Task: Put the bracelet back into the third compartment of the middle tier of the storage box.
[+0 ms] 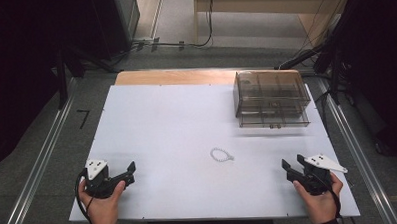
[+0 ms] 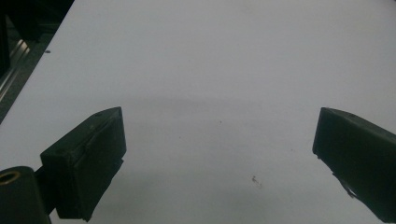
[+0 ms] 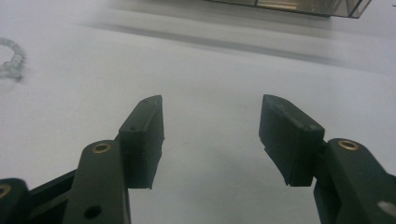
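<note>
On the white worktop (image 1: 177,123), a small loop of pale, clear beads, a bracelet (image 1: 221,154), lies midway between the left tool (image 1: 132,173) and right tool (image 1: 290,169), both released and empty.

Matt white tabletop (image 1: 162,123), clear smoky plastic drawer box (image 1: 271,97), pearly bead bracelet (image 1: 221,154).

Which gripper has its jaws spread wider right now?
The left gripper. In its own view its jaws stand far apart near the frame's edges, with bare table between, while the right gripper holds its jaws closer together, though also open.
</note>
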Demonstrator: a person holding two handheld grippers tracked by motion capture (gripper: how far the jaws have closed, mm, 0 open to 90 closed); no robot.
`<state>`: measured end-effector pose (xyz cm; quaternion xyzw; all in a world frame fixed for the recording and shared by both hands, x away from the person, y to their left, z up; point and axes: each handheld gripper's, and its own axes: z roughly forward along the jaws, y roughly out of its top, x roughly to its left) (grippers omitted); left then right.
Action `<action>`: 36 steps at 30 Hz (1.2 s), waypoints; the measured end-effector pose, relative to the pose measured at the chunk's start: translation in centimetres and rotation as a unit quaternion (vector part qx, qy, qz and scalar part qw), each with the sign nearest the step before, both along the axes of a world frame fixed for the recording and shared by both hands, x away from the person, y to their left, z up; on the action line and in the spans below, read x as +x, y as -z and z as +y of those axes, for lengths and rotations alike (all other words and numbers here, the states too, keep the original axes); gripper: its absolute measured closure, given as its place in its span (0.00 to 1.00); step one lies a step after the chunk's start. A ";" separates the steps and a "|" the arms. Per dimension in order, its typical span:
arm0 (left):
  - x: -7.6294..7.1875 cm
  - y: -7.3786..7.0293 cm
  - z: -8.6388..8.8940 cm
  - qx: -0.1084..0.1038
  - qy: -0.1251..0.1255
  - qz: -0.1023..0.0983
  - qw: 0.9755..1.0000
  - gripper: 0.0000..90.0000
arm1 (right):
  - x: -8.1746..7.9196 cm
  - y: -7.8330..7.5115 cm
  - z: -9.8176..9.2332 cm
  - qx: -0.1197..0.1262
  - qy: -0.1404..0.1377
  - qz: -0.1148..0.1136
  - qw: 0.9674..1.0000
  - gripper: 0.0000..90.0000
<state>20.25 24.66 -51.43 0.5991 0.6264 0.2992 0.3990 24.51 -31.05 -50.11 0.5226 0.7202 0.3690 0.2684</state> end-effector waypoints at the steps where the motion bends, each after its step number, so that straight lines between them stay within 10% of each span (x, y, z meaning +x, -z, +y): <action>1: 0.0 0.0 0.0 0.000 0.000 0.001 1.000 0.03 | 0.0 0.0 0.1 -0.001 -0.002 0.000 1.000 0.43; 36: 0.1 0.2 0.0 0.000 0.010 0.010 1.000 0.03 | 0.6 0.1 2.7 -0.016 -0.031 -0.001 0.999 0.42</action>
